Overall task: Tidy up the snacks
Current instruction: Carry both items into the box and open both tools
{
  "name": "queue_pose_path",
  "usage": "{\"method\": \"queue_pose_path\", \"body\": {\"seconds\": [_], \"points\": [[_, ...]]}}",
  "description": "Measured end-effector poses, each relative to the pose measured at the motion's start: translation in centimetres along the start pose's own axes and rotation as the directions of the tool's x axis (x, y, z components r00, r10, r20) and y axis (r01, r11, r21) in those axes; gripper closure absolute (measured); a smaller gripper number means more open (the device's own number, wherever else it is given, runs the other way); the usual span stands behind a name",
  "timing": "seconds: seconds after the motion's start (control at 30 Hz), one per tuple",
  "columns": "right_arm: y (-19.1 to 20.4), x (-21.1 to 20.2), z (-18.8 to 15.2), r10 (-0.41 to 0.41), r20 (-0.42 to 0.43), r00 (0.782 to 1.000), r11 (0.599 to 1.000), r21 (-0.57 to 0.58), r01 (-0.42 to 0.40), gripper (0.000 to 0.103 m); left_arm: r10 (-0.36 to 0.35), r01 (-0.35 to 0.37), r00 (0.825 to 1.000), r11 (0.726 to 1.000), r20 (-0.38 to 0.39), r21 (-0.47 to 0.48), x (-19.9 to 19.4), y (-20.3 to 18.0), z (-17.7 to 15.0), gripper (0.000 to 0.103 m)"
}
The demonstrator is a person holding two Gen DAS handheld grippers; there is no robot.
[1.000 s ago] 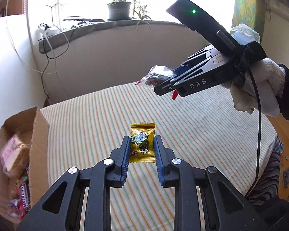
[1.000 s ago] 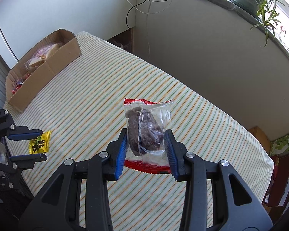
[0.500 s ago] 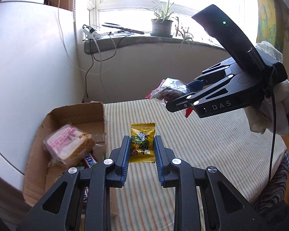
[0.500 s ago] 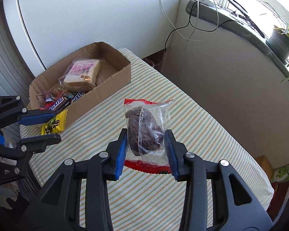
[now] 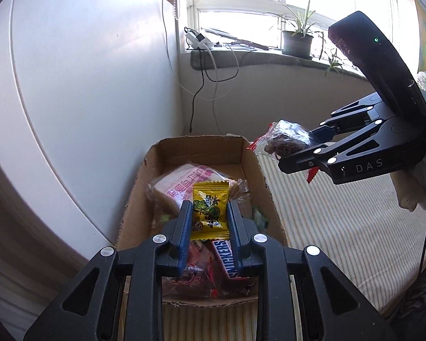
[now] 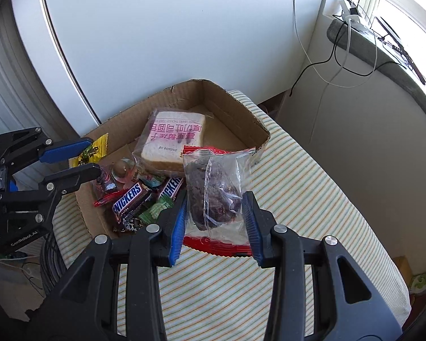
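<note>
Yellow candy packet (image 5: 210,209), printed with a green cartoon figure, pinched upright between the blue pads of the left gripper (image 5: 208,217), raised over the near half of the cardboard box (image 5: 153,153). Its top edge stands clear above the fingertips; its lower edge sits between the pads.

Clear wrapper with red ends and a dark brown cake inside (image 6: 214,196), clamped at both sides by the right gripper (image 6: 215,216). In the right wrist view it overlaps the box's near right wall; whether it is over the box or just beside it cannot be told.

Inside the box: a bagged bread slice with pink print (image 6: 174,139) toward the far end, two Snickers bars (image 6: 130,199) and small mixed wrappers at the near end.

Box rests at the end of a table under a striped cloth (image 6: 312,199) of thin orange and green lines. Just behind the box, a white curved panel (image 6: 170,28). Beyond the box to the right, a grey windowsill (image 5: 269,59) with a potted plant (image 5: 296,41), a charger and trailing cables. Bright window above.
</note>
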State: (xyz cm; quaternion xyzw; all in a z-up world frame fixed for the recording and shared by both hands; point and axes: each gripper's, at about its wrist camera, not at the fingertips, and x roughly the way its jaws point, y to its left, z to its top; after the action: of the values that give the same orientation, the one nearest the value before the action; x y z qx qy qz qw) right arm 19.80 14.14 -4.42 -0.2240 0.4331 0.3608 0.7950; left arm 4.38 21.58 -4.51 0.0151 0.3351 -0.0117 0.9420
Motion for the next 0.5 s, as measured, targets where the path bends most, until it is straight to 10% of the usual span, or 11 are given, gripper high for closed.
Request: {"method": "queue_pose_path", "body": {"seconds": [0.5], "points": [[2.9, 2.4, 2.7, 0.077, 0.007, 0.997, 0.997, -0.002, -0.077, 0.062, 0.046, -0.047, 0.999, 0.998, -0.019, -0.051, 0.8, 1.9, 0.0, 0.079]]}}
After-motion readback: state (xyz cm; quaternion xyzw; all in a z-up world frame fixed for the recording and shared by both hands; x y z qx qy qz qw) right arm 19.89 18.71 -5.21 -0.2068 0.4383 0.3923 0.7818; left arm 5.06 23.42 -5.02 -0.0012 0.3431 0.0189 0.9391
